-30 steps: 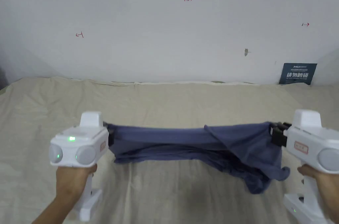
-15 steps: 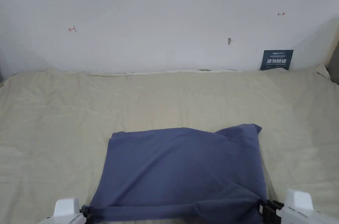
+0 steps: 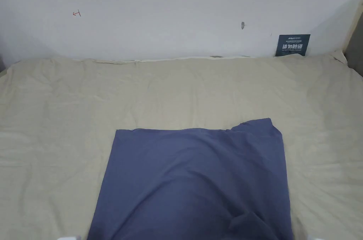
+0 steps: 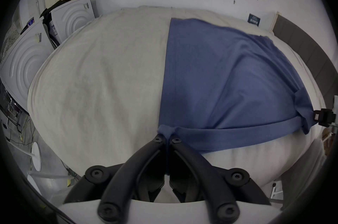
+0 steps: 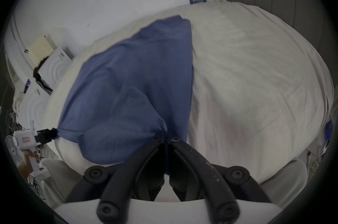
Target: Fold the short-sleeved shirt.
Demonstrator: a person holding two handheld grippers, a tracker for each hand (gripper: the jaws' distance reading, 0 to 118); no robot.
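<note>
1. Spreading across the whole middle of the head view is a beige bed sheet (image 3: 53,116), wrinkled, running back to a white wall (image 3: 159,10) along the top of the frame.
2. Lying on that sheet is the blue short-sleeved shirt (image 3: 195,180), filling the lower centre of the head view. Its far edge sits flat and nearly straight, with one corner poking up at the upper right of the cloth. Its near edge runs off the bottom of the frame.
3. Low in the left gripper view, the left gripper (image 4: 167,138) has both black jaws pressed together on a bunched corner of the shirt's near hem, which stretches as a taut band toward the right edge of that frame.
4. Low in the right gripper view, the right gripper (image 5: 167,138) is likewise clamped on gathered blue cloth at the other near corner.
5. Small at the far left of the right gripper view, a hand (image 5: 27,160) grips the white handle of the left gripper.
6. Smallest, a dark sign (image 3: 292,44) leans against the wall at the upper right of the head view.
</note>
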